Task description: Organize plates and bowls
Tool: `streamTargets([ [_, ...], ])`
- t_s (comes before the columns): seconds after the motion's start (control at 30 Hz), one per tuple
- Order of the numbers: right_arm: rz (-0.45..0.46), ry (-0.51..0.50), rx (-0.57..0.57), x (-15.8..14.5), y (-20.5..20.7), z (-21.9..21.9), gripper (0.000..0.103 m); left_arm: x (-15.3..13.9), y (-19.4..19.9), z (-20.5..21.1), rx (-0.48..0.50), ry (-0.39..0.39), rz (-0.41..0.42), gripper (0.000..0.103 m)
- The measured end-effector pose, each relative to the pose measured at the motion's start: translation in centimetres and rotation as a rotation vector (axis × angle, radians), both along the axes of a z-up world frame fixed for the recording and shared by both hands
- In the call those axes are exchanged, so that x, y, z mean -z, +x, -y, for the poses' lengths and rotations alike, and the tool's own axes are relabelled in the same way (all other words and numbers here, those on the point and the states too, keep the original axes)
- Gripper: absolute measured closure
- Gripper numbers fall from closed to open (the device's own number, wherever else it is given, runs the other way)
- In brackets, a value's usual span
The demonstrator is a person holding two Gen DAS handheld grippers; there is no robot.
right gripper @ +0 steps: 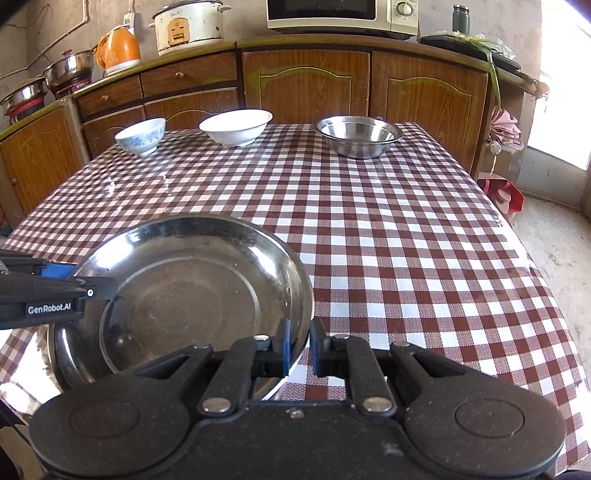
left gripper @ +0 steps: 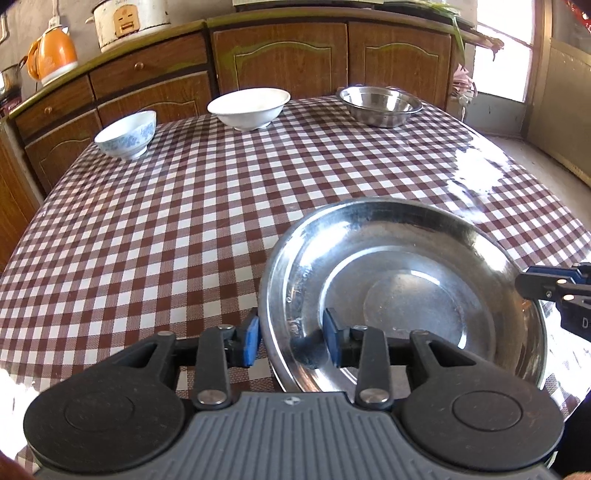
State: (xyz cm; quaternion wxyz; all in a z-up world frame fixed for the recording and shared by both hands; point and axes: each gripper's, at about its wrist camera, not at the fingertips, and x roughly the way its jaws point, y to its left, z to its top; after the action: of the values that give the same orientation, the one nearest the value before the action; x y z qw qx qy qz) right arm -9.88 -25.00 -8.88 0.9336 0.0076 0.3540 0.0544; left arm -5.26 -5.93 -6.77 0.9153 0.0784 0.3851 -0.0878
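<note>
Nearest the lens, the left gripper (left gripper: pixel 291 341) straddles the rim of the steel plate (left gripper: pixel 402 291) at its seven o'clock edge, jaws parted, blue pads (left gripper: pixel 252 341) clear of the metal. Opposite, the right gripper (right gripper: pixel 300 345) is clamped on the same plate's rim at about five o'clock. That plate sits at the near edge of the checked tablecloth (right gripper: pixel 388 240). Along the far edge, from eleven to one o'clock, stand a blue-patterned bowl (right gripper: pixel 141 136), a white bowl (right gripper: pixel 235 127) and a steel bowl (right gripper: pixel 358 137), each well apart. Beyond them run wooden cabinets (right gripper: pixel 306 79), carrying an orange kettle (right gripper: pixel 119 50), a rice cooker (right gripper: pixel 189 26) and a microwave (right gripper: pixel 341 16).
</note>
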Motion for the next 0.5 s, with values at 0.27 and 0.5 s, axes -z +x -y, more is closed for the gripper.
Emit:
streamTargets([
  [0.27,-0.015,-0.007,-0.003,0.1,0.2,0.0,0.086,-0.1,-0.1,-0.3,0.015,-0.022,-0.014,0.056],
  [0.5,-0.03,0.027,0.021,0.2,0.3,0.9,0.068,0.0,-0.2,-0.7,0.01,-0.062,-0.049,0.044],
])
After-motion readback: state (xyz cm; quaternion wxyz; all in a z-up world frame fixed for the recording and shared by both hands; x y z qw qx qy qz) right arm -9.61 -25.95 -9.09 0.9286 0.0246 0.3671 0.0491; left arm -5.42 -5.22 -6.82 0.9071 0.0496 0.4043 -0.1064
